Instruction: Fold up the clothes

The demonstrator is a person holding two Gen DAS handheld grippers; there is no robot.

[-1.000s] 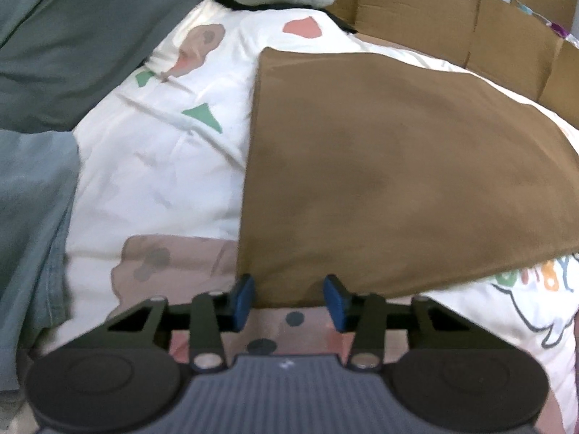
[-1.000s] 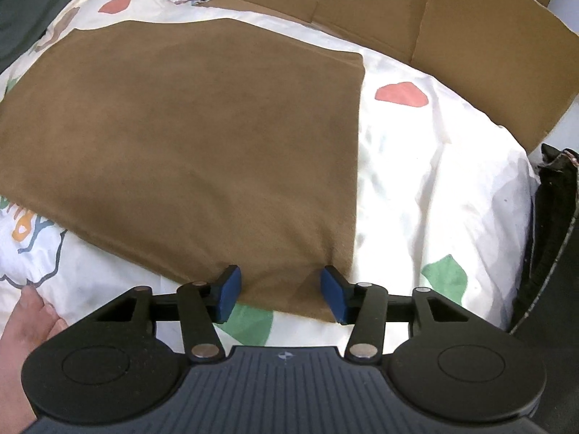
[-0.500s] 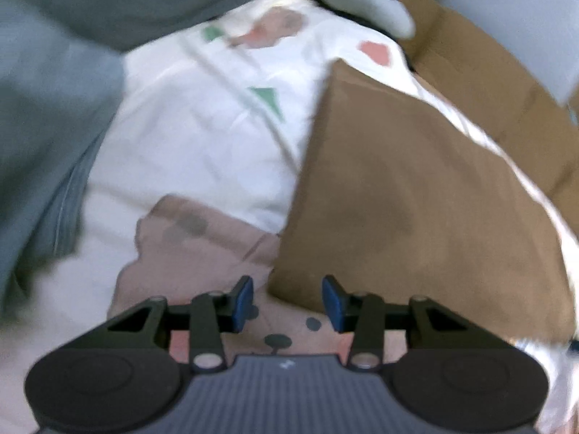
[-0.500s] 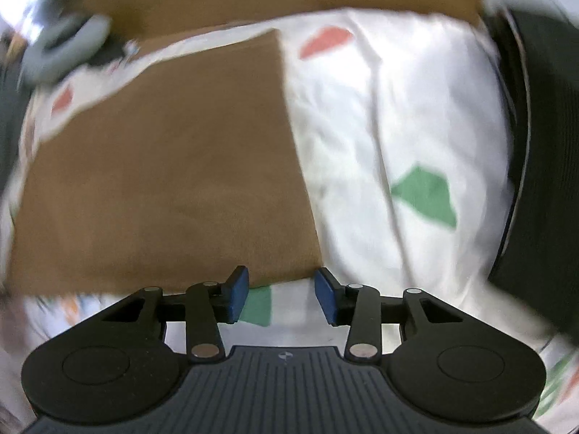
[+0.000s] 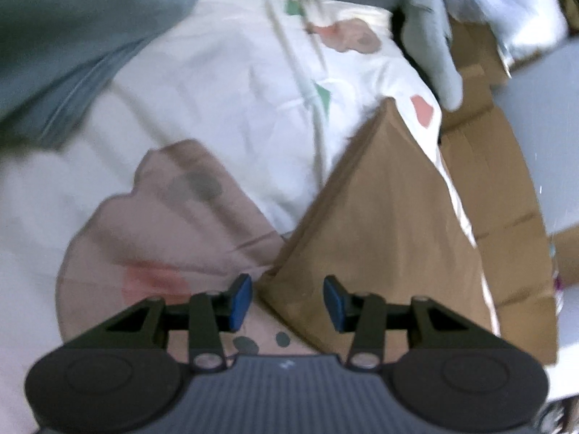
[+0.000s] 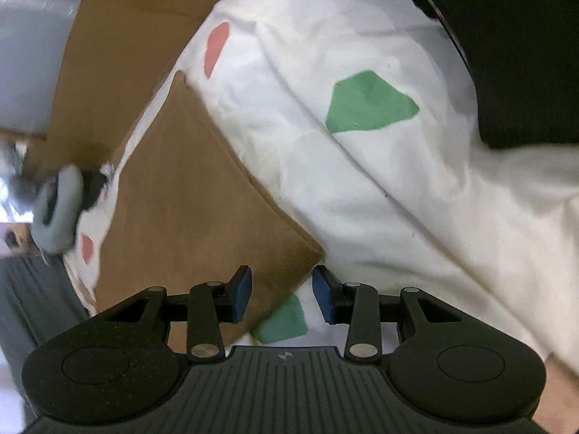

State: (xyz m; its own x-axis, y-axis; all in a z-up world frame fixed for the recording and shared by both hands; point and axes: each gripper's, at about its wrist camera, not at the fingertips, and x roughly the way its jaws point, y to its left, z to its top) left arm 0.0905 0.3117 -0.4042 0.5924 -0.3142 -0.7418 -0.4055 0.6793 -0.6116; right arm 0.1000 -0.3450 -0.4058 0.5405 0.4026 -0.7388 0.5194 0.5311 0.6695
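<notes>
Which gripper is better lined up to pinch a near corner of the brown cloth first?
Probably left. The left gripper has the brown cloth corner sitting between its open jaws. At the right gripper the corner lies just ahead, with printed sheet showing between the jaws.

A white patterned bedsheet is spread across mid-frame; brown cardboard is seen at upper left, against a grey wall.

A bed covered by a white sheet printed with green, coral and pink shapes. A flat brown cloth lies spread on the sheet. Grey-blue fabric rests beside the brown cloth, and dark fabric on its other side.
</notes>
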